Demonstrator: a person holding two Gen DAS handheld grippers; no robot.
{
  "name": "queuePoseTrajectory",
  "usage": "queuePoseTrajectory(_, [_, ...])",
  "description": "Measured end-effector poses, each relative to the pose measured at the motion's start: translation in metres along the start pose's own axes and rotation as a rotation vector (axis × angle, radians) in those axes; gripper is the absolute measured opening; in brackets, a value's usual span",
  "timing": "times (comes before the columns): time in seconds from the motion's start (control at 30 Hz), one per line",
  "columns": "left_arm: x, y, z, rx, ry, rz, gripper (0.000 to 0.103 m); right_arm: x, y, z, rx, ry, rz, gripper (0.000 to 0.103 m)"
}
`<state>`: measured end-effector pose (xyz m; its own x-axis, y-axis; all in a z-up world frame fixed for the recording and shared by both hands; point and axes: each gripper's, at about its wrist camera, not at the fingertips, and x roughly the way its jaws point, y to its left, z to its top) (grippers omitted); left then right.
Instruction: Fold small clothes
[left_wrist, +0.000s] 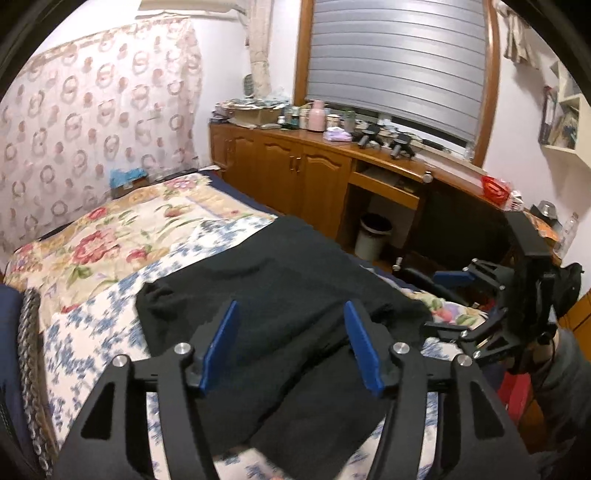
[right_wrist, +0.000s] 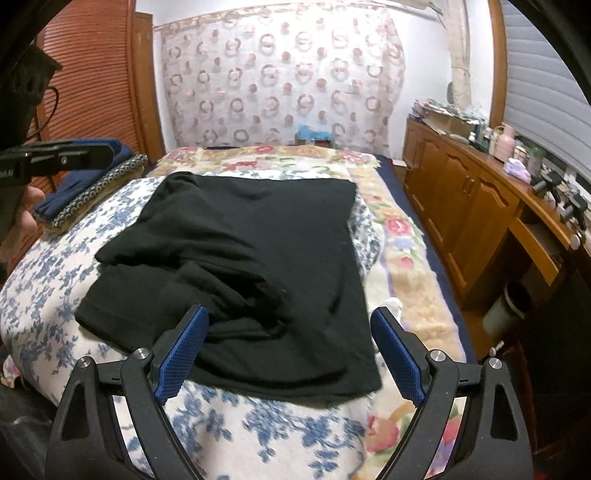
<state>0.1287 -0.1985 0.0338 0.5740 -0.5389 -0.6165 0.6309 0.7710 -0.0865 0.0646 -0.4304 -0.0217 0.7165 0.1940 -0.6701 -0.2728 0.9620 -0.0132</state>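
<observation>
Now both my grippers, left (left_wrist: 291, 343) and right (right_wrist: 290, 354), gape empty over the black shirt (right_wrist: 258, 258) half-folded on the bed (right_wrist: 48, 273); I'd pinch its near hem corners evenly.

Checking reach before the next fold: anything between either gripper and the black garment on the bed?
Nothing visible. The black garment lies alone on the flowered bedcover. The left gripper and the right gripper are open just above its near edge, with only air between.
</observation>
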Motion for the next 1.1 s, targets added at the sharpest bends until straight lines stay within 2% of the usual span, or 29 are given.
queuePoseTrajectory(0.27, [-0.012, 0.054, -0.048, -0.117, 0.011, 0.096, 0.059, 0.020, 0.025, 0.016, -0.043, 0.006, 0.057, 0.091])
queuePoseTrajectory(0.47, [-0.031, 0.086, -0.080, -0.191, 0.007, 0.179, 0.059, 0.038, 0.058, 0.035, -0.114, 0.005, 0.105, 0.091])
queuePoseTrajectory(0.8, [-0.062, 0.105, -0.108, -0.234, -0.037, 0.280, 0.059, 0.079, 0.129, 0.059, -0.244, 0.040, 0.217, 0.090])
queuePoseTrajectory(1.1, [-0.074, 0.113, -0.120, -0.251, -0.049, 0.315, 0.059, 0.112, 0.181, 0.060, -0.340, 0.119, 0.300, 0.090])
